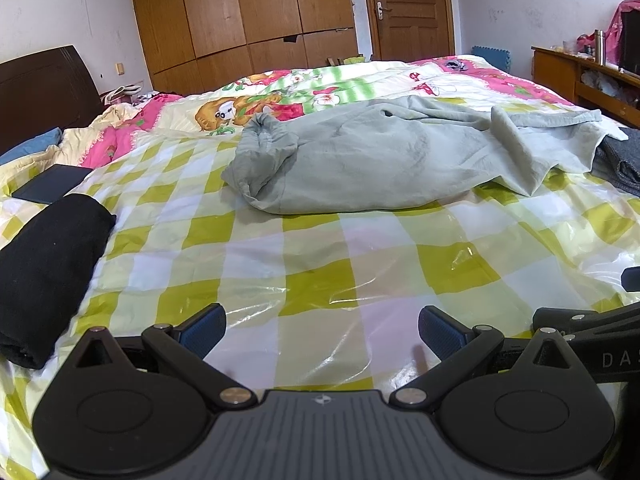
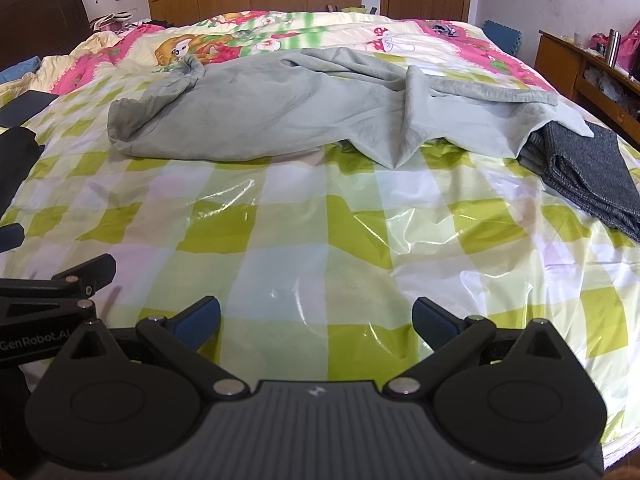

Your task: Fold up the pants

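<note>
On bed: 1 grey pants (image 1: 360, 160), crumpled. I am holding left claw (image 1: 322, 330) and right claw (image 2: 316, 320) released, aiming for waistband corners first.

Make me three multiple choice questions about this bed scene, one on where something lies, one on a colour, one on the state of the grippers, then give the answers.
1. Where does the folded black garment lie relative to the crumpled pants?
A. On top of them
B. To their left, apart from them
C. Under them

2. What colour are the crumpled pants?
A. Pale grey-green
B. Bright red
C. Navy blue

3. How do the left gripper and right gripper stand?
A. Both shut on the pants
B. One shut on the pants, one open
C. Both open, holding nothing

Answers:
1 B, the black garment sits at the left edge of the checked sheet, with bare sheet between it and the pants.
2 A, the fabric shows light grey-green in both views.
3 C, each pair of fingers is spread wide over bare sheet, short of the pants.
</note>
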Tool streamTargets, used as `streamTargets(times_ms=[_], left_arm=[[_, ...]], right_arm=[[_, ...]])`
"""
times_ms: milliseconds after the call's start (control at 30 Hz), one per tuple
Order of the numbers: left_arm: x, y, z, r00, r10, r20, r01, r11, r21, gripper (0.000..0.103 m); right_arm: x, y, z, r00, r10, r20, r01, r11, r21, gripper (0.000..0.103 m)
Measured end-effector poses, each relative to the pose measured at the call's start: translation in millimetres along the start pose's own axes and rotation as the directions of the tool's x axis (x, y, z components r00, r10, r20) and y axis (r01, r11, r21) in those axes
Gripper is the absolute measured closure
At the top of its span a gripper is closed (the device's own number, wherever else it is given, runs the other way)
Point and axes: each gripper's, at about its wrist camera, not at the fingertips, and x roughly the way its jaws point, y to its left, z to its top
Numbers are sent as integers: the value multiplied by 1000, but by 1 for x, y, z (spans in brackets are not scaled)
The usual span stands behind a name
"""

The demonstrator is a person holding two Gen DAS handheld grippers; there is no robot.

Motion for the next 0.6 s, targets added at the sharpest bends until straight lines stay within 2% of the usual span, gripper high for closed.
streamTargets(times_ms=[600], left_arm=[[4, -4, 0, 1000, -18, -1, 18, 1000, 13, 0]], right_arm=[[-2, -3, -1, 1000, -14, -3, 14, 1000, 12, 1]])
